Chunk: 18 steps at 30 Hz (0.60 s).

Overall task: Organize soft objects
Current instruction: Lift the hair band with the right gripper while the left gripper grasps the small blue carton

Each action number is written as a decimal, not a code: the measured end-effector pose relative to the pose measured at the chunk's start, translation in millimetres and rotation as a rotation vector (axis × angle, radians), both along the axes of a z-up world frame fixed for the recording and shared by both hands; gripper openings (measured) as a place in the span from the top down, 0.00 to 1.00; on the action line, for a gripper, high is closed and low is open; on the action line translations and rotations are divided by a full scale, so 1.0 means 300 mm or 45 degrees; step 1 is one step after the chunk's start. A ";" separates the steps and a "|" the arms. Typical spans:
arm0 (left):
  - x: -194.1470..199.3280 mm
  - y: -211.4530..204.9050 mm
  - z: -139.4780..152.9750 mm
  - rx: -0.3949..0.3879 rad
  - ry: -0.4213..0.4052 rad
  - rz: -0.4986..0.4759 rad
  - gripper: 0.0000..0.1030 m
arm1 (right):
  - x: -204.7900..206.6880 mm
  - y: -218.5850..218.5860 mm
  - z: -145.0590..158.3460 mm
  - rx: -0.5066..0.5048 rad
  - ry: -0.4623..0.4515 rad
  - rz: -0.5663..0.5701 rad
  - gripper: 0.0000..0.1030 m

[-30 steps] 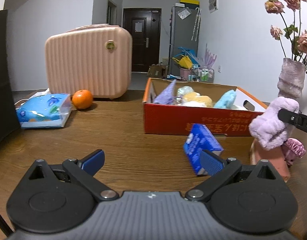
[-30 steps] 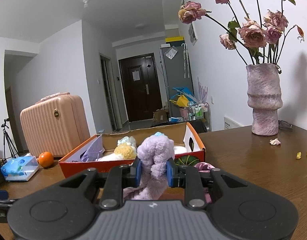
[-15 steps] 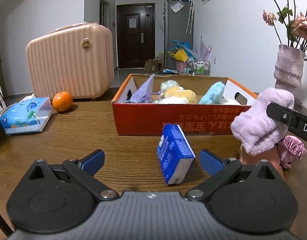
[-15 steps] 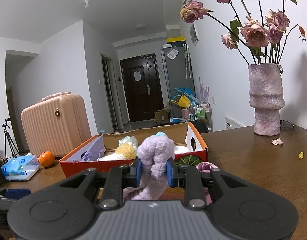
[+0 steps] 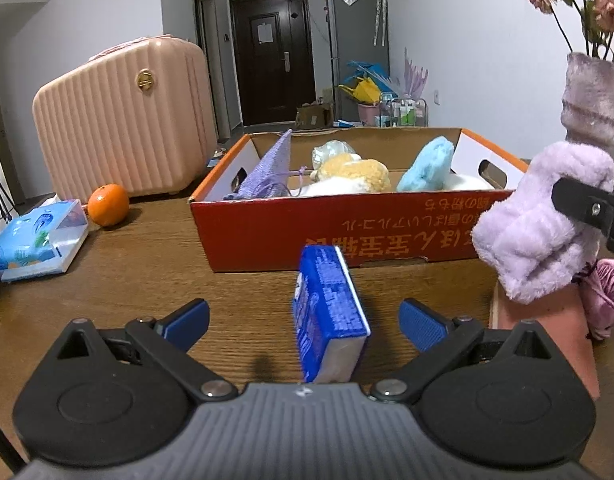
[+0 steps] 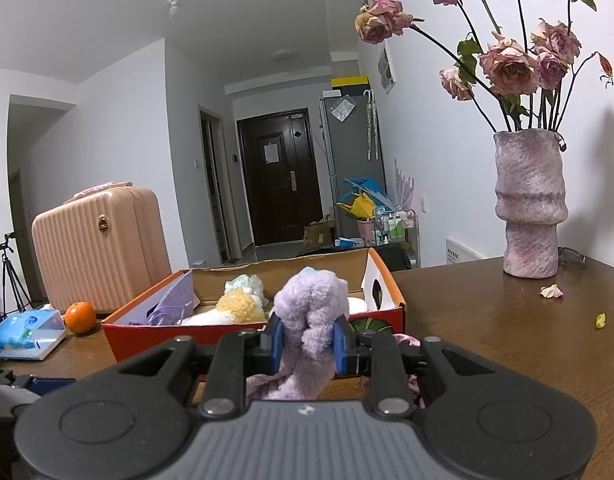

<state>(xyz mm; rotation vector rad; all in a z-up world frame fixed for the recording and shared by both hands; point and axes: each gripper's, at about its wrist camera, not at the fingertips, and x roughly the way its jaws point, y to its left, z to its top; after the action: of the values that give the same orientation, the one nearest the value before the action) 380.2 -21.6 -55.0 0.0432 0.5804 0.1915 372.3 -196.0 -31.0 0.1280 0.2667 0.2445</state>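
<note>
Blue tissue pack (image 5: 329,316) upright between open left jaws | right jaws grip lilac plush (image 6: 309,320) | red box (image 5: 347,236) behind

Cool, even indoor light fills both views, fairly bright on the white walls. Fisheye bending curves the walls around the dark door (image 6: 281,178); corners vignette black. Soft shadows pool beneath the orange (image 5: 108,205); focus stays sharp

table (image 5: 147,264) – box (image 5: 307,236) | suitcase (image 5: 123,120) | orange (image 5: 108,204) | tissues (image 5: 37,240) | vase (image 6: 529,204) – petals, perhaps

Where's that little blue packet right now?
In the left wrist view, the blue packet stands on the wooden table, between the open left gripper's fingers, just before the orange box.
</note>
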 end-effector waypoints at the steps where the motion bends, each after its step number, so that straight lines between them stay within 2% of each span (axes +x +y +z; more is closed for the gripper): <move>1: 0.006 -0.002 -0.003 0.007 0.003 -0.002 0.00 | 0.004 -0.001 -0.001 -0.001 0.001 0.000 0.77; 4: 0.025 -0.005 -0.010 0.015 0.014 -0.016 0.04 | 0.016 -0.001 -0.005 -0.006 0.008 0.003 0.77; 7: 0.036 0.004 -0.015 -0.018 0.037 -0.047 0.18 | 0.020 0.000 -0.008 -0.010 0.012 0.005 0.77; 9: 0.040 0.008 -0.021 -0.036 0.061 -0.063 0.31 | 0.017 -0.001 -0.008 -0.010 0.008 0.003 0.77; 13: 0.043 0.016 -0.029 -0.061 0.083 -0.070 0.45 | 0.009 0.001 -0.011 -0.017 0.004 0.008 0.77; 18: 0.056 0.030 -0.044 -0.090 0.128 -0.068 0.71 | 0.005 0.004 -0.010 -0.020 0.004 0.017 0.77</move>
<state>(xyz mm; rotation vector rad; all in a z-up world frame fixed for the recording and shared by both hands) 397.1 -12.7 -68.1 -0.0004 0.6854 0.1170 373.7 -194.8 -34.0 0.1114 0.2721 0.2555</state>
